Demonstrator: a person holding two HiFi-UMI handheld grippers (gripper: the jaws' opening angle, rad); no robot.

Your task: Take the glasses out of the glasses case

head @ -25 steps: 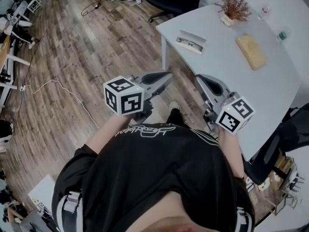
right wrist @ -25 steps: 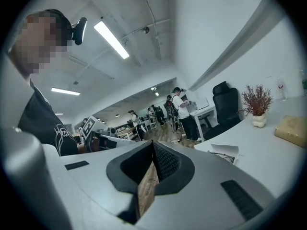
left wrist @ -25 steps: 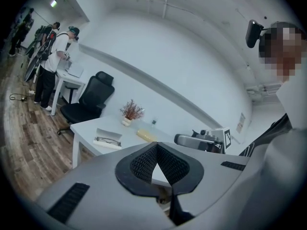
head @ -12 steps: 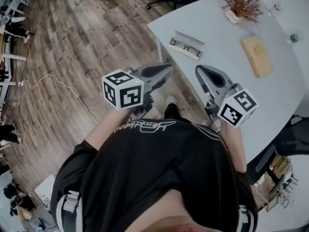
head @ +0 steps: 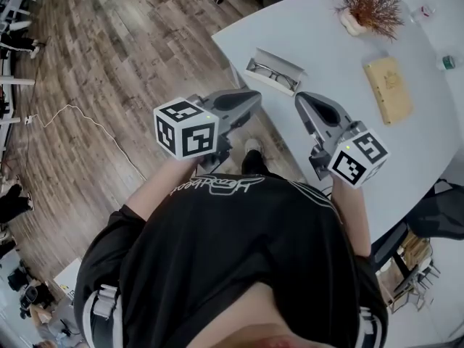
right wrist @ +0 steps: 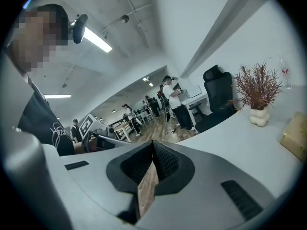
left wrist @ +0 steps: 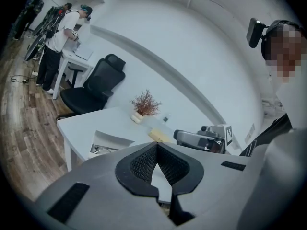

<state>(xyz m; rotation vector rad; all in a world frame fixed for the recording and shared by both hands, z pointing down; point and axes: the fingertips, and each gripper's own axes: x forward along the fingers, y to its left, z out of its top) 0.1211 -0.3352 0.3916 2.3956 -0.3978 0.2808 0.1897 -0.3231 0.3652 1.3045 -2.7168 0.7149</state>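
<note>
Glasses case [head: 274, 69] nearer than before

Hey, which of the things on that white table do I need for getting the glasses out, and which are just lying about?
For the job:
- glasses case, lying open
- glasses, inside it
- left claw and right claw, both shut and empty, short of the case

Just lying about:
- potted dry plant
- tan flat block
</note>
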